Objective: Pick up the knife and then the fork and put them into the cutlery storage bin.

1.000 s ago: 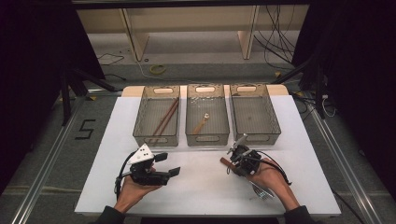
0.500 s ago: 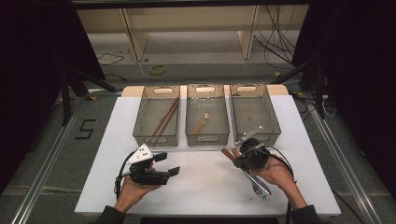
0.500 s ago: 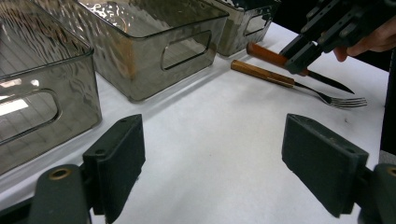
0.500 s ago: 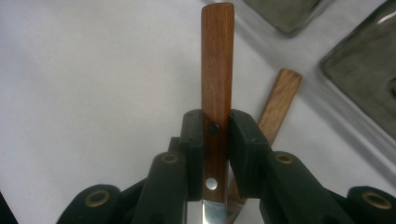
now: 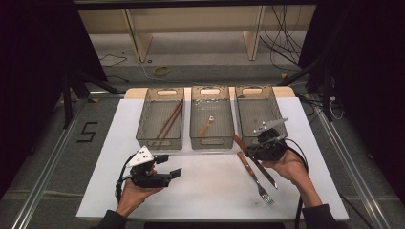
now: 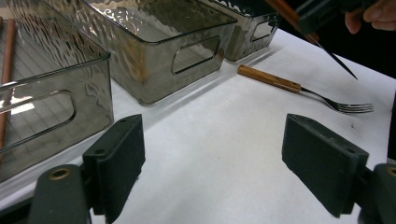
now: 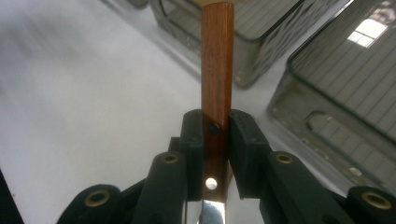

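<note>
Knife [image 5: 254, 160] with a wooden handle and dark blade is now lifted off the white desk [image 5: 205, 191], gripped by its handle in the right claw [image 5: 260, 145]; a second ago it lay low beside the fork, and the right hand has since raised it up and toward the bins. In the right gripper view the two black pads [image 7: 192, 140] press on either side of the brown handle [image 7: 216, 70], which points toward the clear bins ahead. This likely means the pickup is done and the carry to a bin has begun.

Nearest the person, the left claw [image 5: 171, 167] rests in the left hand, unmoved, its jaws standing wide apart with nothing between them. A fork [image 5: 255, 177] with a wooden handle lies flat on the desk just beside the raised knife, its tines toward the person.

Farther off, three clear plastic bins stand in a row. The left bin [image 5: 162, 138] holds chopsticks [image 5: 168, 121], the middle bin [image 5: 210, 138] holds a small wooden utensil [image 5: 206, 126], and the right bin [image 5: 241, 107], just behind the right claw, looks empty. Its near wall is what the knife must clear.
</note>
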`<state>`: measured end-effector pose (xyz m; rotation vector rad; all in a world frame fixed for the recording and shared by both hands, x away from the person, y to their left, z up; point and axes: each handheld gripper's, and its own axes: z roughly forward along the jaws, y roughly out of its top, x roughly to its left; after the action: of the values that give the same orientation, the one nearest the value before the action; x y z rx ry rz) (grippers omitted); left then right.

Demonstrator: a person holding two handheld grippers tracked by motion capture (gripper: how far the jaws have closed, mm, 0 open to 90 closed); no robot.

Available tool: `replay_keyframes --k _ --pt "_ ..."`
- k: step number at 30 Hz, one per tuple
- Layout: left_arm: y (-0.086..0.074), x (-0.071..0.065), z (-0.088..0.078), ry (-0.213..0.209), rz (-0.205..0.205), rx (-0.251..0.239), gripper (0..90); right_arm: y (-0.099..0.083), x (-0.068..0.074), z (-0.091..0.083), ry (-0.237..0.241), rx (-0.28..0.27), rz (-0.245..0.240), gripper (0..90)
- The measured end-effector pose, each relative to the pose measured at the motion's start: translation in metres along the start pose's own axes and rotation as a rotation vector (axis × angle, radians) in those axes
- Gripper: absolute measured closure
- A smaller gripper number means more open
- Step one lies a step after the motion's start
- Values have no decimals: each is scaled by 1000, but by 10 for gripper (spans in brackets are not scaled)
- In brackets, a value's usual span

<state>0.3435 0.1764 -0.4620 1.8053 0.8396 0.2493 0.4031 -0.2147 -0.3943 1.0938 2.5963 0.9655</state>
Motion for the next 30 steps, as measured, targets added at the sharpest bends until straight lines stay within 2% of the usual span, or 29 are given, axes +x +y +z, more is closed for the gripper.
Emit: replay_keyframes --k 4,17,23,30 --pt "0 0 0 0 4 8 205 9 -7 -7 -15 -37 8 770" --pt "0 -1 -7 14 4 -19 205 40 -27 -23 -83 -130 37 770" --pt "-1 0 -9 18 -3 -19 205 52 -36 -27 -108 -147 49 770" --pt "-1 0 -9 18 0 -18 204 65 -43 -28 -116 -160 56 770"
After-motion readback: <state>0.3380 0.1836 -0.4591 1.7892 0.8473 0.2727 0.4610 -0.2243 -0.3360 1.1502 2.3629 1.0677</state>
